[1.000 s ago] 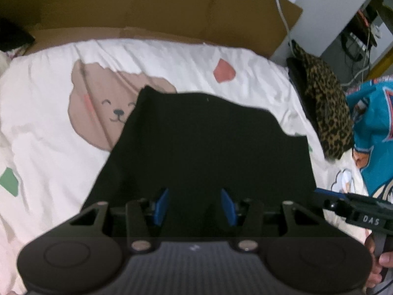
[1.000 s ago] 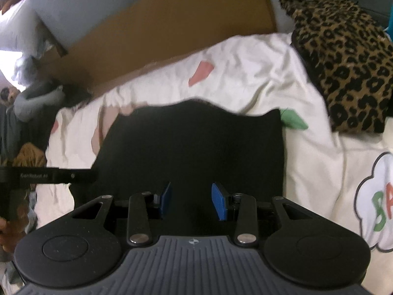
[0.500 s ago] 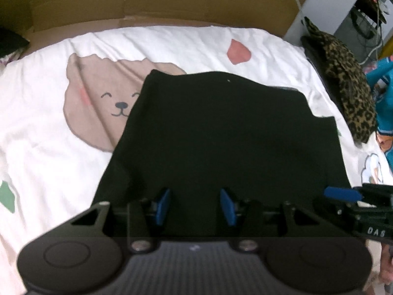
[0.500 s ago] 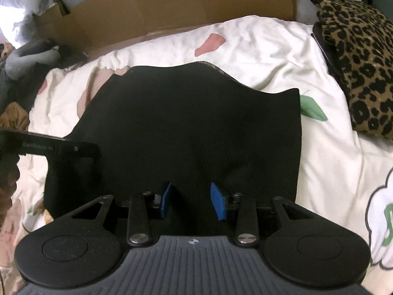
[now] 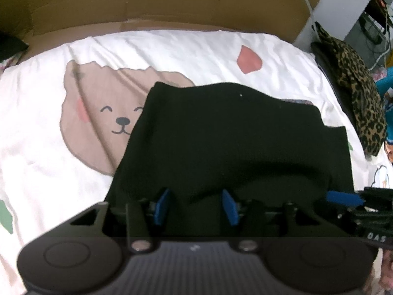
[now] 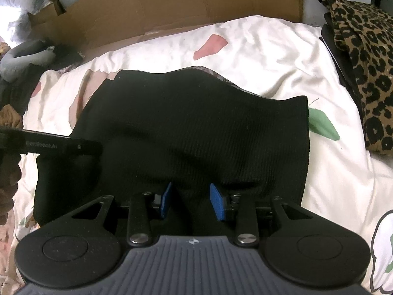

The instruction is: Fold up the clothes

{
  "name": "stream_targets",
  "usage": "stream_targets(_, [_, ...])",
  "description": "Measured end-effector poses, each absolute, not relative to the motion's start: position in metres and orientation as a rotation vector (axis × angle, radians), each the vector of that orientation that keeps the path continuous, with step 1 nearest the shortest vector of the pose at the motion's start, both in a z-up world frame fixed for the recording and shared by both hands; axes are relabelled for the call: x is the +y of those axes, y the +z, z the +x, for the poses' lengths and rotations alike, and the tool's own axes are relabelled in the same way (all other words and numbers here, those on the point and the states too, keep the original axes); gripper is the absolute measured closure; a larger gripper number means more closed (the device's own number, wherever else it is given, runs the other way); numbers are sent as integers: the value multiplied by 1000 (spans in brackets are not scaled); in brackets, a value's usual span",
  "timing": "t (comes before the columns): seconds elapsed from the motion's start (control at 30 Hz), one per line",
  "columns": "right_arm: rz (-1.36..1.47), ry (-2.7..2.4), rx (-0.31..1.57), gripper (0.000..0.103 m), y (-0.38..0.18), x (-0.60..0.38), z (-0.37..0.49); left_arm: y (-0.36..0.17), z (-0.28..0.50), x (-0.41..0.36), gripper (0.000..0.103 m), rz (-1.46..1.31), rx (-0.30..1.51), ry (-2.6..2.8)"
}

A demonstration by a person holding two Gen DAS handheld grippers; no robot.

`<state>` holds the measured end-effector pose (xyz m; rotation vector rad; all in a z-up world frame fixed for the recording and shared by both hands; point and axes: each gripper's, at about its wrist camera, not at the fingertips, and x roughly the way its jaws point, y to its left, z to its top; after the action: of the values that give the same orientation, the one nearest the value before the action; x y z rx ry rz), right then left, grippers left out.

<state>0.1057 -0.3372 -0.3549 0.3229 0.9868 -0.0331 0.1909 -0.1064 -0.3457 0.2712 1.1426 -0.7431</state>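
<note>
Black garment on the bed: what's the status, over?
Left gripper opening, black garment between jaws. Right gripper pinching its near edge. Leopard-print cloth lies apart, not in the way.

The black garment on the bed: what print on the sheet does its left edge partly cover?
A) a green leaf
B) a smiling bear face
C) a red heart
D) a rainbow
B: in the left wrist view the black garment overlaps the smiling bear face on the sheet.

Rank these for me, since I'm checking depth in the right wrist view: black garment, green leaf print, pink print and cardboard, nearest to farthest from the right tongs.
1. Black garment: directly ahead, between the right tongs.
2. Green leaf print: right, beside the garment's edge.
3. Pink print: beyond the garment, centre.
4. Cardboard: farthest, behind the bedding.
</note>
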Motion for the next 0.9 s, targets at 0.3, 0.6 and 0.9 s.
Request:
stream_targets(0.3, [330, -25, 993, 63, -355, -341, 110, -315, 155, -84, 54, 222, 1159, -809])
stream_targets(0.6, [331, -13, 999, 64, -355, -342, 110, -338, 135, -88, 54, 248, 1231, -812])
stream_targets(0.9, [292, -37, 924, 62, -334, -340, 92, -353, 143, -92, 52, 243, 1253, -810])
